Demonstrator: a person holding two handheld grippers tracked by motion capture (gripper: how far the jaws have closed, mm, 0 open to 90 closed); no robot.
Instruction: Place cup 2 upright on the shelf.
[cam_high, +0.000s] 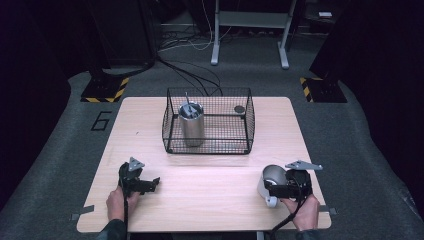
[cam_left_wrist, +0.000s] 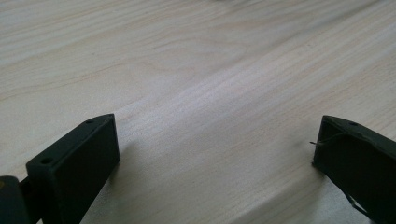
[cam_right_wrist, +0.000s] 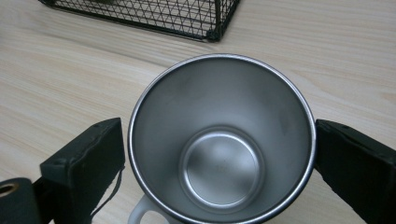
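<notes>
A: Since the mug (cam_right_wrist: 221, 140) lies on its side at the near right of the surface (cam_high: 210, 195), why does the right gripper (cam_high: 278, 189) straddle its rim?
B: To clamp across the wall; contact looks made, though possibly not firm. The left gripper (cam_high: 149, 185) rests on the surface, fingers (cam_left_wrist: 74, 163) wide and empty. The basket (cam_high: 208, 121) is probably the destination.

The wooden table (cam_high: 210, 195) carries a wire basket (cam_high: 208, 121) well ahead of both grippers. A steel mug (cam_high: 270, 184) sits on it between the right gripper's (cam_high: 272, 189) jaws. Bare wood lies between the left gripper's (cam_high: 156, 183) jaws.
</notes>
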